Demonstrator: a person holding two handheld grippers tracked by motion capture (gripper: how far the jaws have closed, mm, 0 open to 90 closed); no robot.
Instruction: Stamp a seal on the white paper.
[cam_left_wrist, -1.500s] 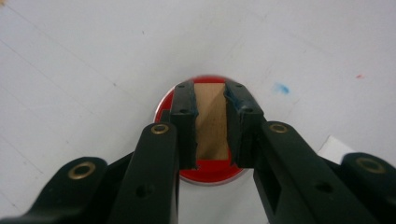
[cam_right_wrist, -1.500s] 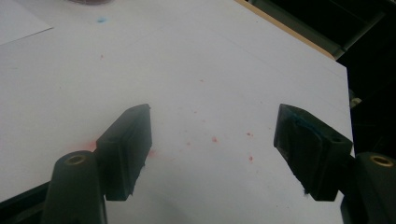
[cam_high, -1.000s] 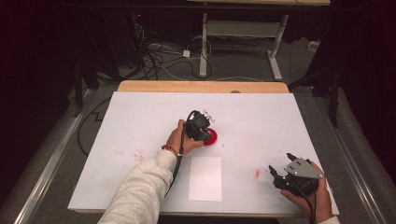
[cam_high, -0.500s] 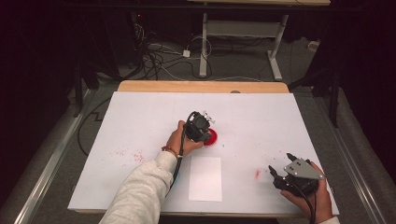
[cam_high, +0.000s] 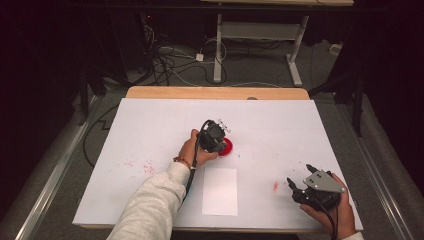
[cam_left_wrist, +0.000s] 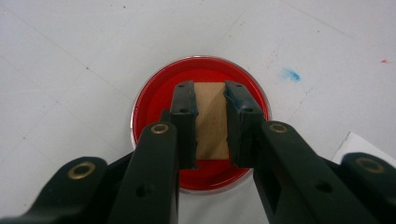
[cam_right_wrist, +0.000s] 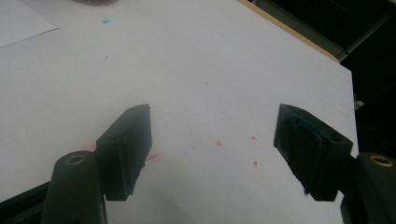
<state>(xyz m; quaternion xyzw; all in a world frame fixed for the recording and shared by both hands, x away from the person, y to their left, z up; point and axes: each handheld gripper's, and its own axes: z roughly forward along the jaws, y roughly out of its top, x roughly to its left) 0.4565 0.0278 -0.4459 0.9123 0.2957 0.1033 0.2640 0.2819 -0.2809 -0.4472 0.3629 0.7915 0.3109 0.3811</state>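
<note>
A person's left tongs (cam_left_wrist: 210, 123) are clamped on a small wooden block (cam_left_wrist: 211, 122), one black pad pressing on each of its long sides, held directly over a round dish of red paint (cam_left_wrist: 154, 100) near the middle of a white-covered desk (cam_high: 150, 125). In the left gripper view the block sits inside the dish's rim; whether its underside touches the paint cannot be told. A blue smudge (cam_left_wrist: 290, 74) marks the covering just beyond the dish. In the high view a white sheet of paper (cam_high: 220, 191) lies nearer the person than the dish, apart from it. The right tongs (cam_right_wrist: 212, 156) stand wide apart with nothing between them, held in the right hand (cam_high: 332, 212) low over the desk's near right corner, above scattered red specks (cam_right_wrist: 218, 143).
</note>
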